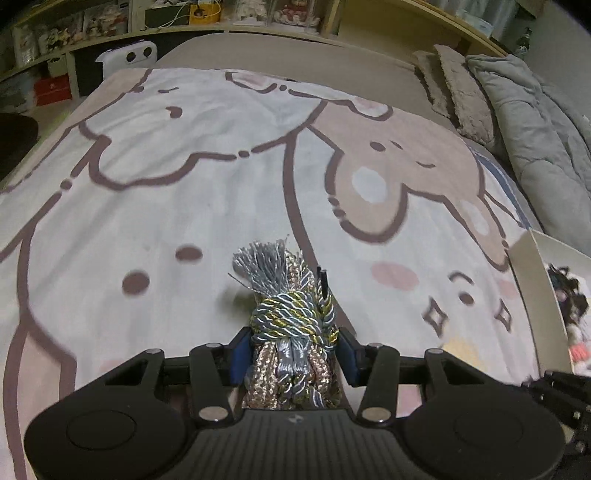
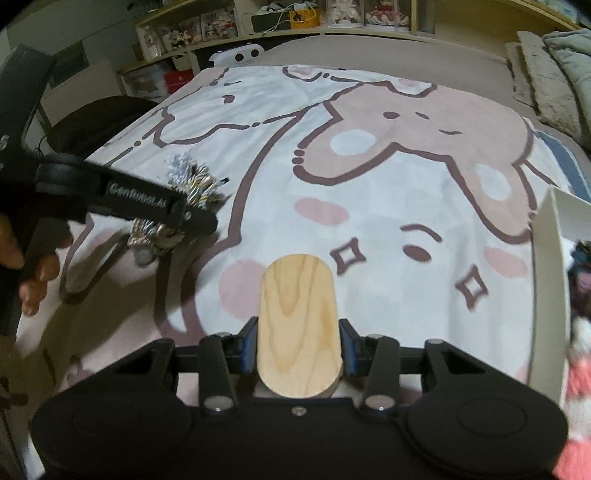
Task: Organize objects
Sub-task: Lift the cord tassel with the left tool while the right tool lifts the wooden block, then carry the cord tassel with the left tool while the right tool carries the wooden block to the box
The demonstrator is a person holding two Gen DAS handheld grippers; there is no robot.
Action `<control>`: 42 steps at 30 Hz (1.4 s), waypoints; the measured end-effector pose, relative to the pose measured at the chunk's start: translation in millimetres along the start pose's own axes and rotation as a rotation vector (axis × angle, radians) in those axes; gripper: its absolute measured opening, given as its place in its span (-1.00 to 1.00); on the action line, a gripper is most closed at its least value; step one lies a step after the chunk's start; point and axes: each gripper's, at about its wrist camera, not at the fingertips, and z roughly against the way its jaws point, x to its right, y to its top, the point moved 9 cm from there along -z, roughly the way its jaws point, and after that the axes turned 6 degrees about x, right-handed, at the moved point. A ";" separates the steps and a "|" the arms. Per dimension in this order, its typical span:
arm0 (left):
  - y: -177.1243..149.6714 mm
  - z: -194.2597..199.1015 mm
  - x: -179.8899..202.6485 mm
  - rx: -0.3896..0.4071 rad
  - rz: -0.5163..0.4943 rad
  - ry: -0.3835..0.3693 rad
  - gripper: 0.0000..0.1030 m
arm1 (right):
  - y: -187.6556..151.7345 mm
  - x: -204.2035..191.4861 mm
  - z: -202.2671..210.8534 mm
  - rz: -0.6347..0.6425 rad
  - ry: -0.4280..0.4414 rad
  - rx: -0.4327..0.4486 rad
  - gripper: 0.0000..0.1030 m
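Note:
My left gripper (image 1: 293, 352) is shut on a knotted bundle of grey, gold and beige cord (image 1: 291, 321) with a frayed tassel end, held above the cartoon-print blanket (image 1: 184, 184). The right wrist view shows that same left gripper (image 2: 155, 218) at the left, a hand around its handle, the cord bundle (image 2: 192, 184) sticking out of it. My right gripper (image 2: 297, 347) is shut on a rounded, oblong piece of light wood (image 2: 297, 321), with the blue pads (image 2: 248, 347) pressed against its sides.
A white open box (image 2: 546, 266) with dark and pink fuzzy items inside stands at the right edge of the bed, also seen as the box (image 1: 532, 280) from the left. Grey pillows (image 1: 535, 122) lie at the far right. Shelves (image 2: 295, 18) line the back wall.

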 end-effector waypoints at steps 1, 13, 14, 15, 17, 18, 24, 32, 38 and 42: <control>-3.1 4.5 1.9 -0.001 0.002 0.000 -0.05 | -0.5 0.2 5.3 -0.008 0.000 0.008 -0.13; -11.5 54.2 36.3 0.066 -0.025 0.005 -0.05 | 5.4 11.5 54.3 -0.093 0.000 0.103 -0.13; -10.5 57.8 39.1 0.074 -0.027 0.004 -0.05 | 7.5 13.0 58.0 -0.095 -0.003 0.113 -0.13; -9.0 60.7 41.5 0.081 -0.026 0.003 -0.05 | 9.5 14.2 61.7 -0.096 -0.005 0.124 -0.13; -5.9 66.0 47.4 0.092 -0.023 -0.001 -0.05 | 15.2 18.9 71.6 -0.101 -0.007 0.151 -0.13; -3.5 68.1 50.6 0.098 -0.020 -0.003 -0.05 | 18.7 22.1 75.9 -0.107 -0.011 0.166 -0.13; 8.0 74.4 74.9 0.118 -0.033 -0.015 -0.05 | 35.6 47.7 97.3 -0.100 -0.044 0.227 -0.13; 21.5 77.0 117.4 0.147 -0.086 -0.055 -0.05 | 49.6 104.0 121.4 -0.131 -0.154 0.277 -0.13; 35.0 73.2 154.1 0.168 -0.101 -0.110 -0.05 | 55.9 138.9 138.5 -0.157 -0.213 0.314 -0.13; 41.3 67.1 181.6 0.170 -0.112 -0.148 -0.05 | 61.1 162.4 149.0 -0.161 -0.253 0.338 -0.13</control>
